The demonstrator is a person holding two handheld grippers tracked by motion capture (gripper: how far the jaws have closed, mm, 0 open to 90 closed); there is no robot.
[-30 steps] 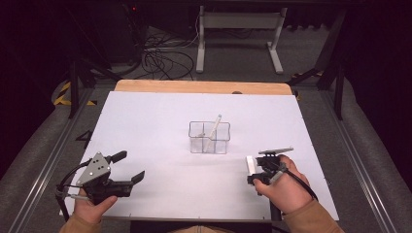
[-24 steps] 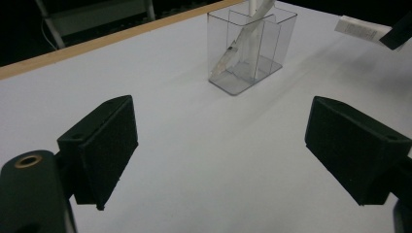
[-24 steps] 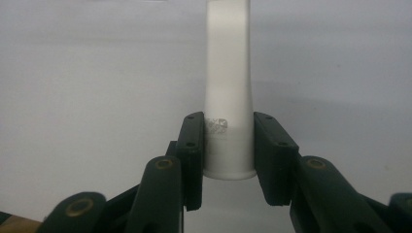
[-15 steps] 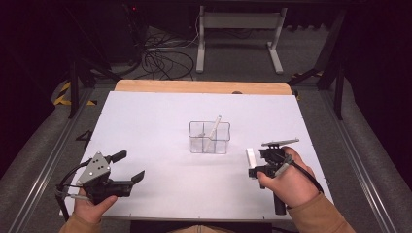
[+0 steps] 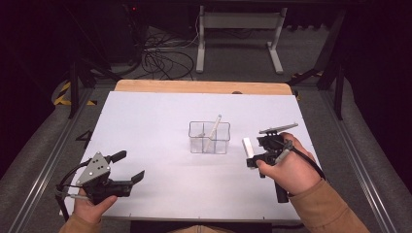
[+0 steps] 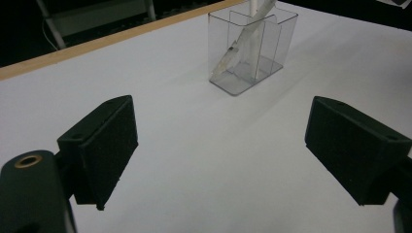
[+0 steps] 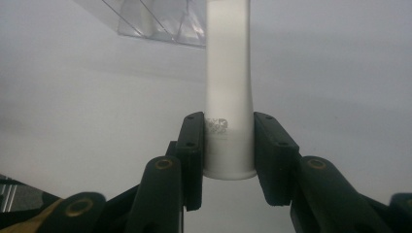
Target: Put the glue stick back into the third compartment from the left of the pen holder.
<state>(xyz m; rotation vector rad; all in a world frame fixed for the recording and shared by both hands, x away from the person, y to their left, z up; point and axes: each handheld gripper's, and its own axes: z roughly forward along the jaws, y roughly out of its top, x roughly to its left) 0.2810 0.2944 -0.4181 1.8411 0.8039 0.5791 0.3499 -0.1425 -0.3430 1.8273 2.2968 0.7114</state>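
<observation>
Item: clear plastic container [image 5: 209, 137], open-topped and split by inner walls into compartments, standing at the centre of the high view on the white table [image 5: 155, 121].

Contents: one pale, slim utensil [image 5: 213, 131] leaning tilted in it, upper end rising above the rim toward the upper right. In the left gripper view the container [image 6: 252, 48] sits at top centre and the utensil [image 6: 243, 41] slants across a divider; which compartment holds its foot I cannot tell.

Item: white tube [image 5: 248, 146], right of the container in the high view, near but apart from it. In the right gripper view the tube [image 7: 228, 97] runs up the middle of the frame.

Right gripper [image 5: 252, 154]: jaws partly closed, both pads pressed on the tube's lower end, a small printed mark between them.

Left gripper [image 5: 130, 167]: lower left of the high view, jaws spread wide, nothing between them, bare table beneath.
</observation>
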